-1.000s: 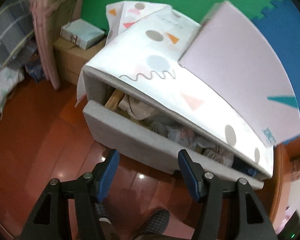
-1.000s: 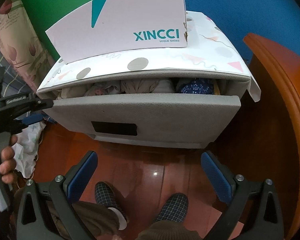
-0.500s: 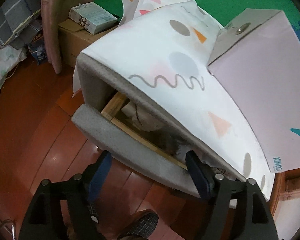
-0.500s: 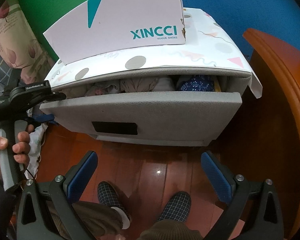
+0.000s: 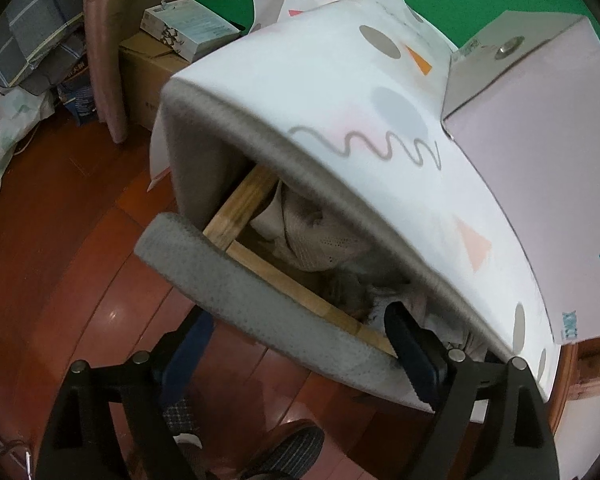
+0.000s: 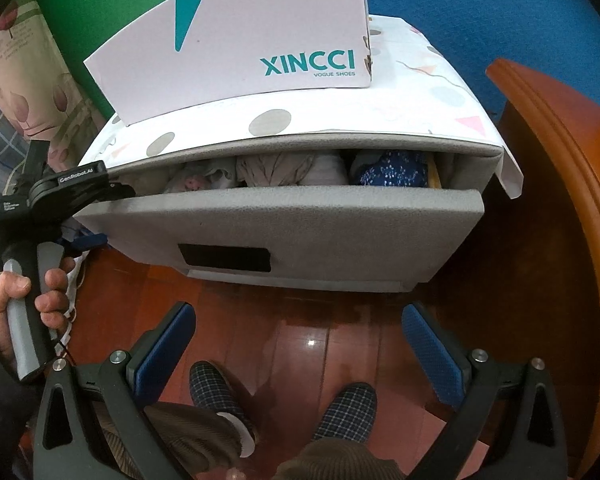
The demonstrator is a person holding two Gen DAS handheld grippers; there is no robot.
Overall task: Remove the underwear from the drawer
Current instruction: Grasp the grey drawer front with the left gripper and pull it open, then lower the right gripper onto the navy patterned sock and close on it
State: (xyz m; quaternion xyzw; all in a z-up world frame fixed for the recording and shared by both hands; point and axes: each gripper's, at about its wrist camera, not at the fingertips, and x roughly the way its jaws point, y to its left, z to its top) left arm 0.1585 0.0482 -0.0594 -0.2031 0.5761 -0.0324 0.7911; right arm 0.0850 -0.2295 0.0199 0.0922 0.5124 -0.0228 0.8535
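At the drawer's (image 5: 260, 320) seven o'clock corner my left hand-held gripper (image 5: 300, 340), jaws just spread wide, straddles the front panel and may snag wood instead of underwear (image 5: 320, 236).

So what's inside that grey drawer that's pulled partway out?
The grey drawer holds bunched fabric: a beige piece, a dark blue white-speckled one, and a pale pink-patterned one. The cabinet top covers everything further back, and lower layers are hidden.
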